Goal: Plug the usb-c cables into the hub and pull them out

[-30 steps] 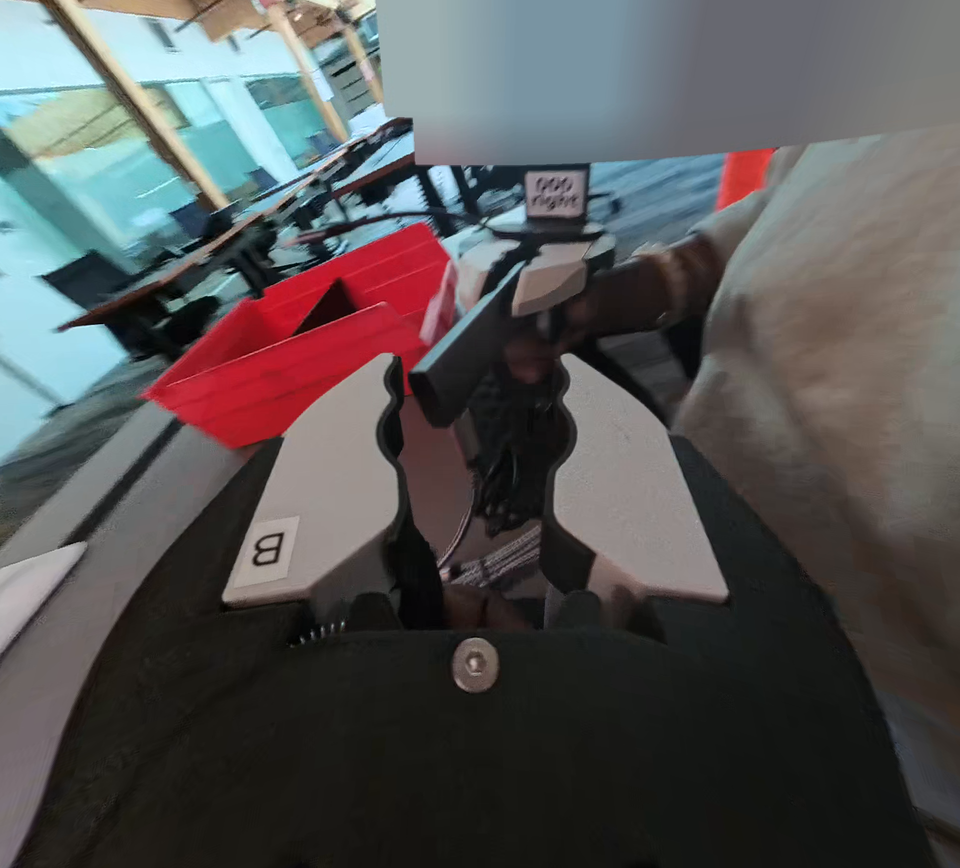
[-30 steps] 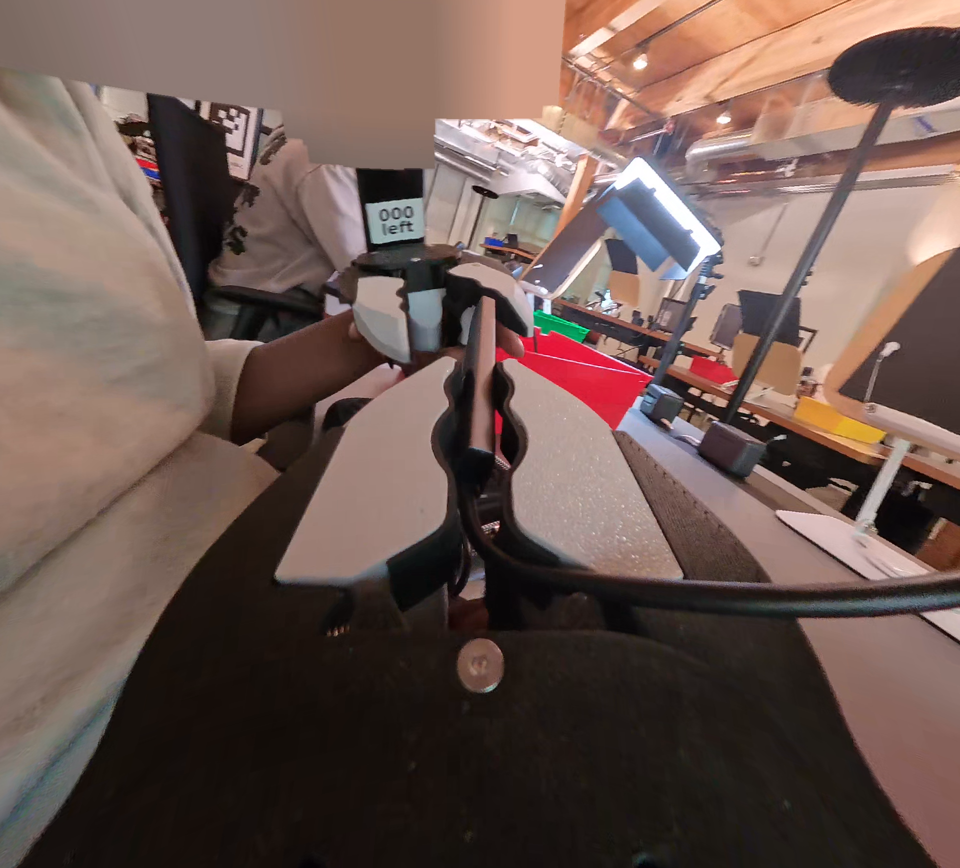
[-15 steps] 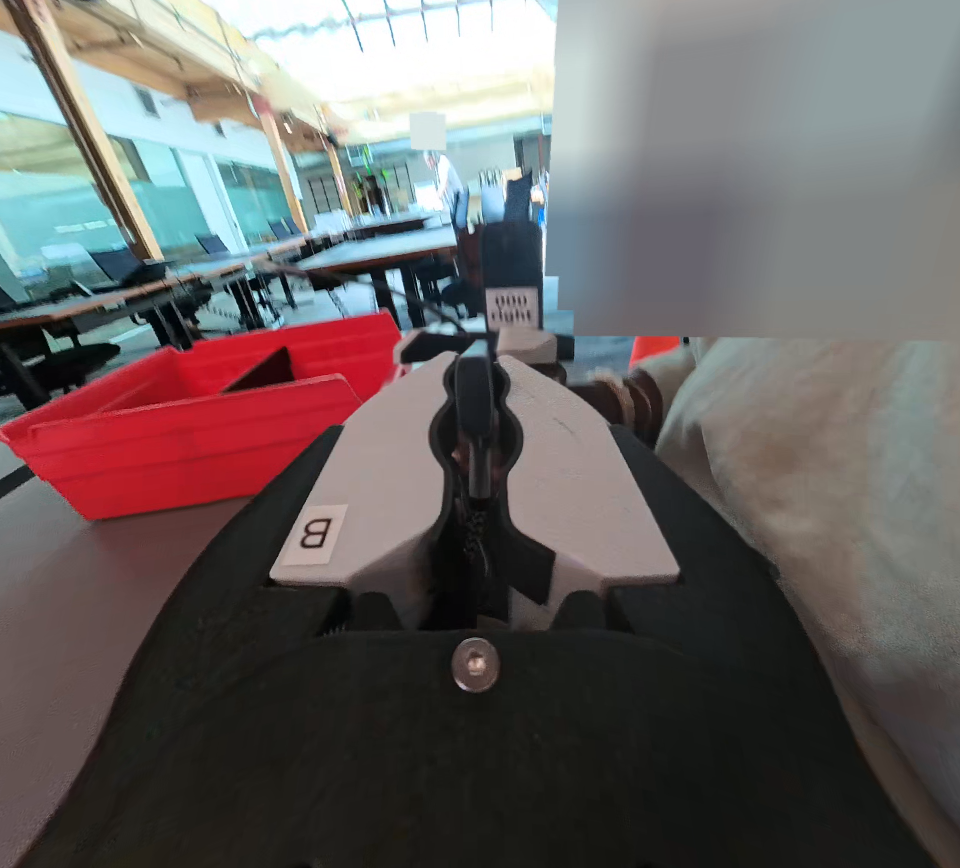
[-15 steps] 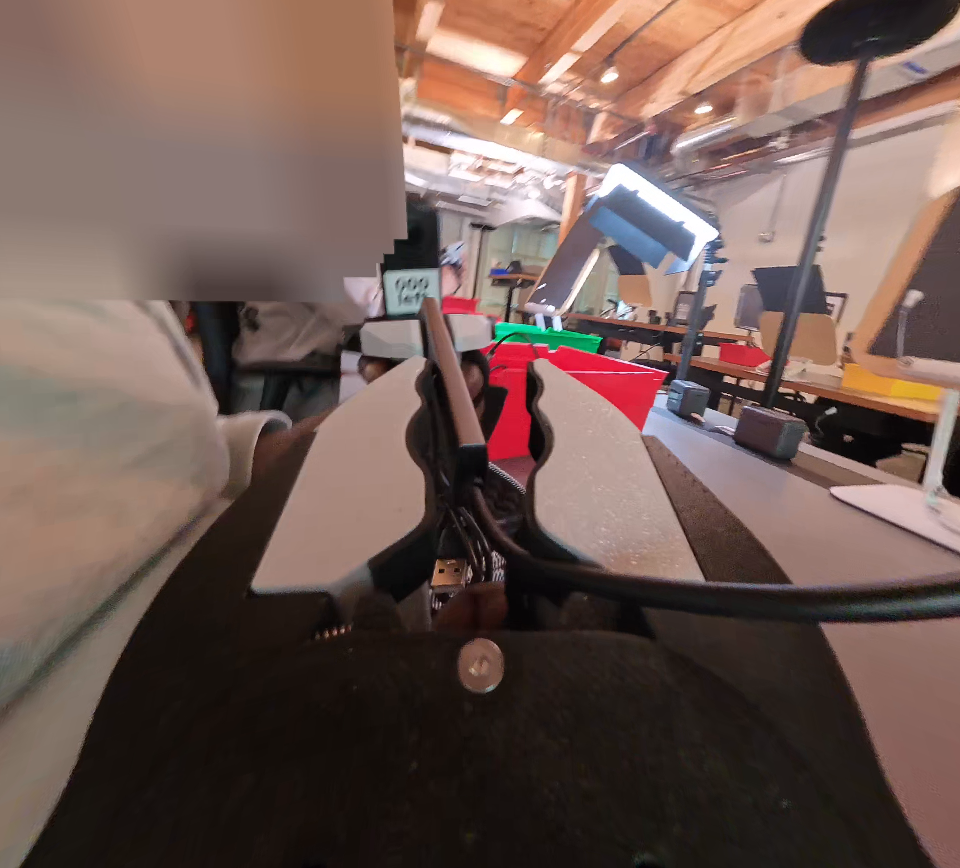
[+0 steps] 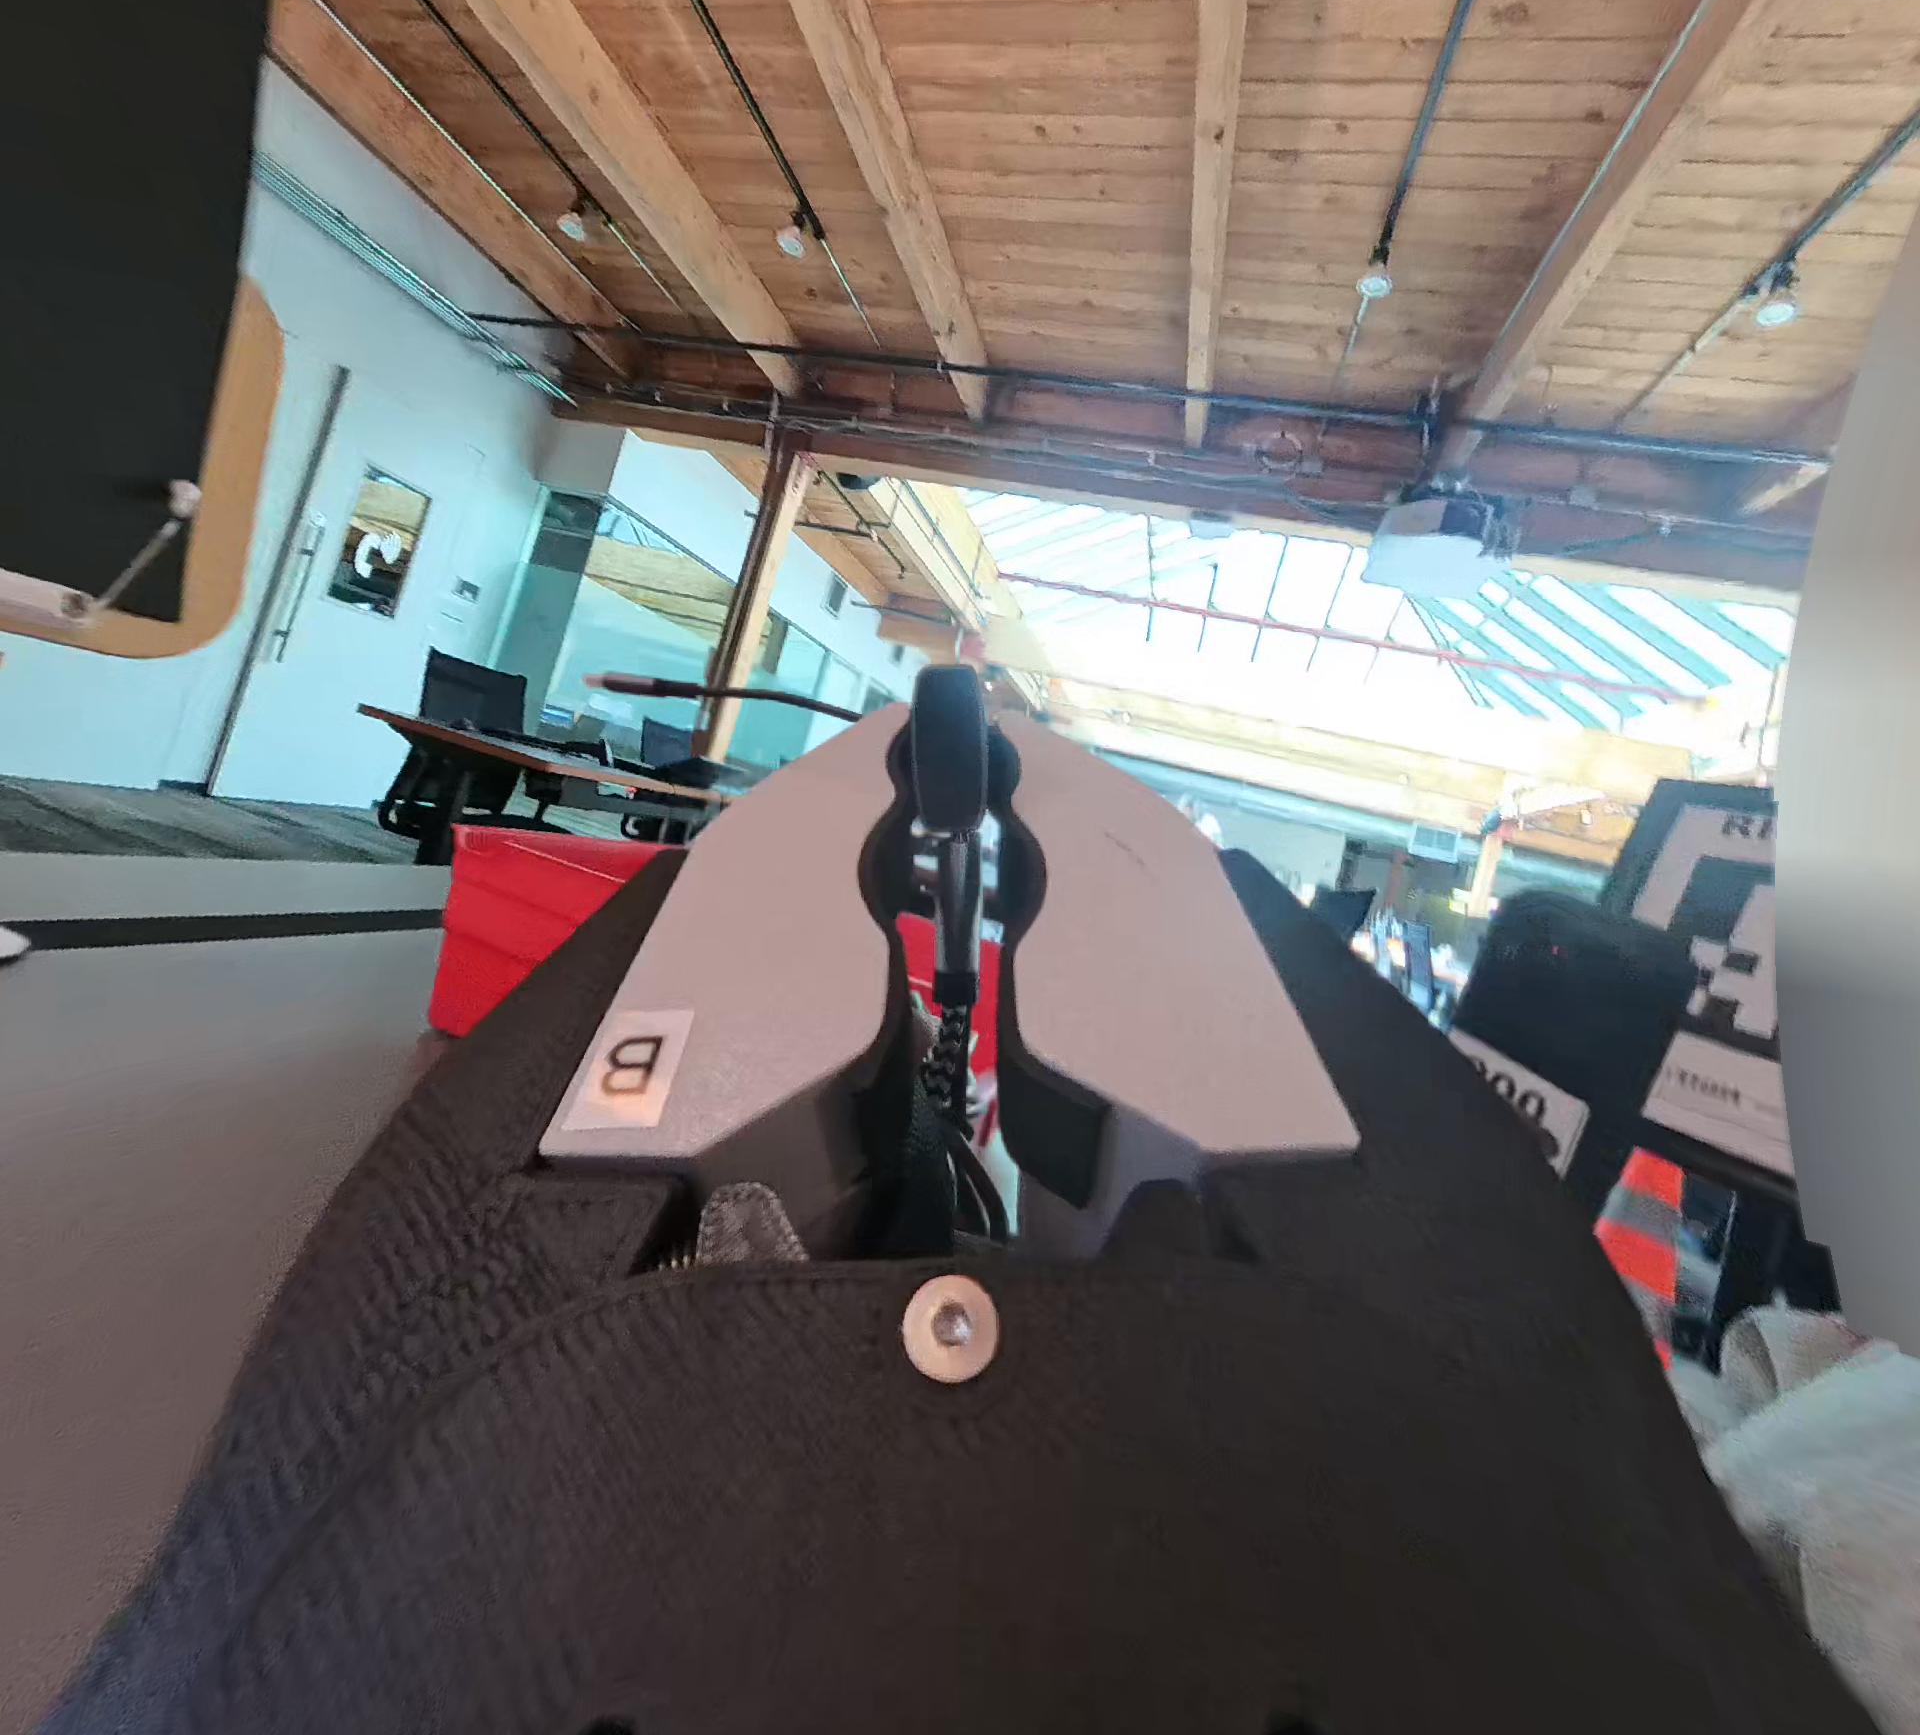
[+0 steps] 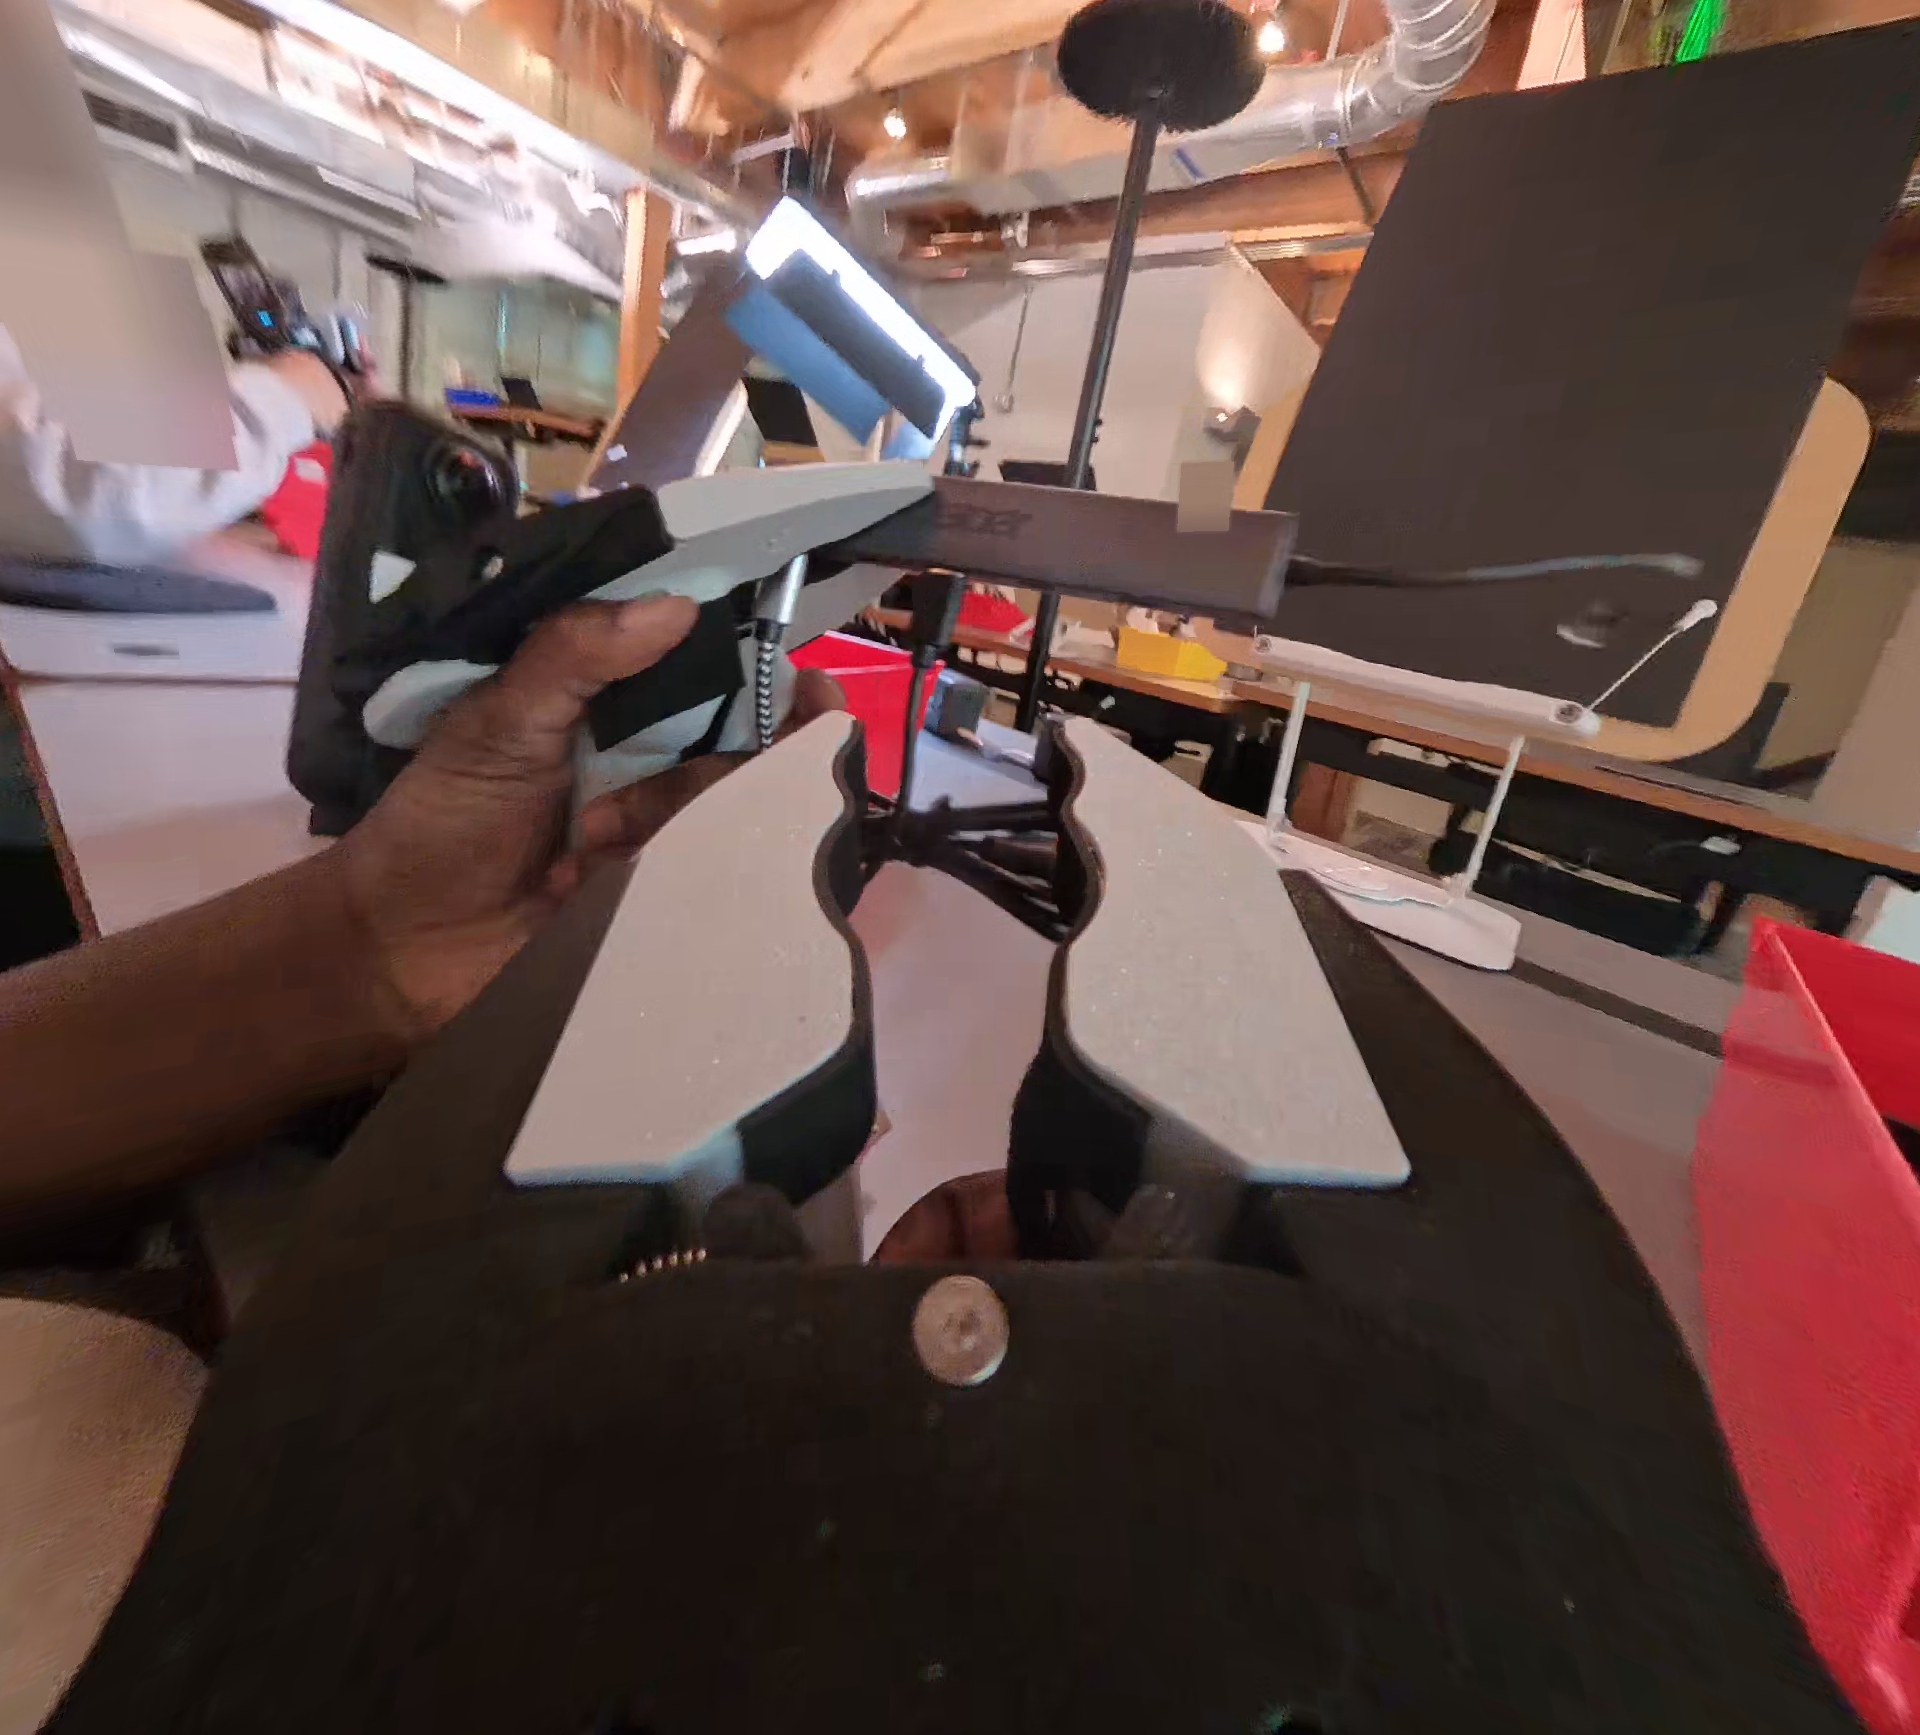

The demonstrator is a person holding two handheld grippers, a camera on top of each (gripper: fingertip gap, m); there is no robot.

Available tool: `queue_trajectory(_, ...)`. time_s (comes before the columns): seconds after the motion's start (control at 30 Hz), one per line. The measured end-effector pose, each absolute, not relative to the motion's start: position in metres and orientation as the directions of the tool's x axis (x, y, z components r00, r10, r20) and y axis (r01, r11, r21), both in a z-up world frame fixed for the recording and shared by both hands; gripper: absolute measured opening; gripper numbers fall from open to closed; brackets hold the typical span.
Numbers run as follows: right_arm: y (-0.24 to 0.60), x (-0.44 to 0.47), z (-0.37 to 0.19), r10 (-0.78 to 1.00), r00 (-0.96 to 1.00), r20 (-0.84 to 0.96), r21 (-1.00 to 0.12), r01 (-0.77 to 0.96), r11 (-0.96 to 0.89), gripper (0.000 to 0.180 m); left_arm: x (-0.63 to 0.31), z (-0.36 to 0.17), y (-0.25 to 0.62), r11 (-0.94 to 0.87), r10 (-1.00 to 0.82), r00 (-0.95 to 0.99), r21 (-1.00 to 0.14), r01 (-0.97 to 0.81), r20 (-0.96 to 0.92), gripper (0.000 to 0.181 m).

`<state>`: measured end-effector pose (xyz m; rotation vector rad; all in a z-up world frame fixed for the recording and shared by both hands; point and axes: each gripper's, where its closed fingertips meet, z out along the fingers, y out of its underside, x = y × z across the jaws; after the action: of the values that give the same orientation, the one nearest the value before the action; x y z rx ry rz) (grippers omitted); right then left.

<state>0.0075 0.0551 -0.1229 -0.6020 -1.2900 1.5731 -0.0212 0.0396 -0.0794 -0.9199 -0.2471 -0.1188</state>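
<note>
My left gripper (image 5: 948, 724) is shut on one end of the dark grey hub (image 5: 948, 776), seen end-on, and holds it in the air. In the right wrist view the hub (image 6: 1101, 532) sticks out level to the right from the left gripper (image 6: 894, 506). A braided silver usb-c cable (image 6: 771, 636) and a black usb-c cable (image 6: 933, 615) sit plugged into its underside and hang down. The hub's own lead (image 6: 1475, 571) trails right. My right gripper (image 6: 956, 740) is open and empty, below the hub, with the cables hanging just past its fingertips.
A red bin (image 5: 520, 916) stands on the grey table (image 5: 208, 1114) ahead of the left gripper. Another red bin (image 6: 1818, 1166) is at the right. A white stand (image 6: 1382, 906) and a black pole stand (image 6: 1101, 397) rise behind the hub. The left gripper's tips are roughly 5 cm from the right gripper's.
The hub has passed from my right gripper to my left. The left gripper shut on it and tilted upward. The right gripper opened, let go and drew back below it.
</note>
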Motion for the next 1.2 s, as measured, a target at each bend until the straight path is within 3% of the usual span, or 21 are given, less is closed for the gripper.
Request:
queue_trajectory(0.2,0.052,-0.001,-0.125,0.906,-0.379,0.187,-0.939,-0.34,0.051,0.027,0.007,-0.093,0.067,0.476,0.044,0.995,-0.878,0.058,0.089,0.01)
queue_trajectory(0.3,0.06,-0.005,-0.125,0.918,-0.368,0.151,-0.948,-0.318,0.028,0.013,0.007,-0.096,0.072,0.443,0.094,0.995,-0.897,-0.003,0.043,0.01)
queue_trajectory(0.43,0.073,-0.014,-0.13,0.938,-0.274,0.213,-0.953,-0.271,0.137,0.012,-0.001,-0.102,0.073,0.305,0.257,0.952,-0.921,-0.242,-0.165,0.018)
queue_trajectory(0.57,0.104,-0.022,-0.131,0.938,-0.127,0.322,-0.936,-0.191,0.296,0.011,-0.014,-0.108,0.068,-0.034,0.389,0.769,-0.842,-0.538,-0.507,0.045)
queue_trajectory(0.7,0.115,-0.027,-0.139,0.919,-0.087,0.385,-0.922,-0.084,0.378,0.011,-0.017,-0.116,0.073,-0.353,0.42,0.477,-0.623,-0.698,-0.772,0.05)
queue_trajectory(0.77,0.113,-0.026,-0.142,0.914,-0.099,0.394,-0.919,-0.054,0.39,0.012,-0.024,-0.124,0.077,-0.509,0.393,0.303,-0.48,-0.715,-0.868,0.05)
queue_trajectory(0.83,0.109,-0.024,-0.145,0.902,-0.113,0.418,-0.908,-0.033,0.417,0.011,-0.027,-0.127,0.08,-0.551,0.391,0.214,-0.413,-0.725,-0.895,0.05)
queue_trajectory(0.97,0.097,-0.02,-0.147,0.859,-0.136,0.494,-0.869,-0.045,0.493,0.011,-0.032,-0.128,0.078,-0.549,0.422,0.234,-0.452,-0.703,-0.876,0.046)
queue_trajectory(1.1,0.079,-0.016,-0.151,0.811,-0.177,0.558,-0.829,-0.089,0.551,0.01,-0.041,-0.14,0.076,-0.592,0.372,0.24,-0.428,-0.683,-0.897,0.023)
queue_trajectory(1.2,0.074,-0.014,-0.151,0.8,-0.18,0.573,-0.82,-0.114,0.562,0.011,-0.044,-0.143,0.075,-0.559,0.415,0.308,-0.507,-0.656,-0.856,0.021)
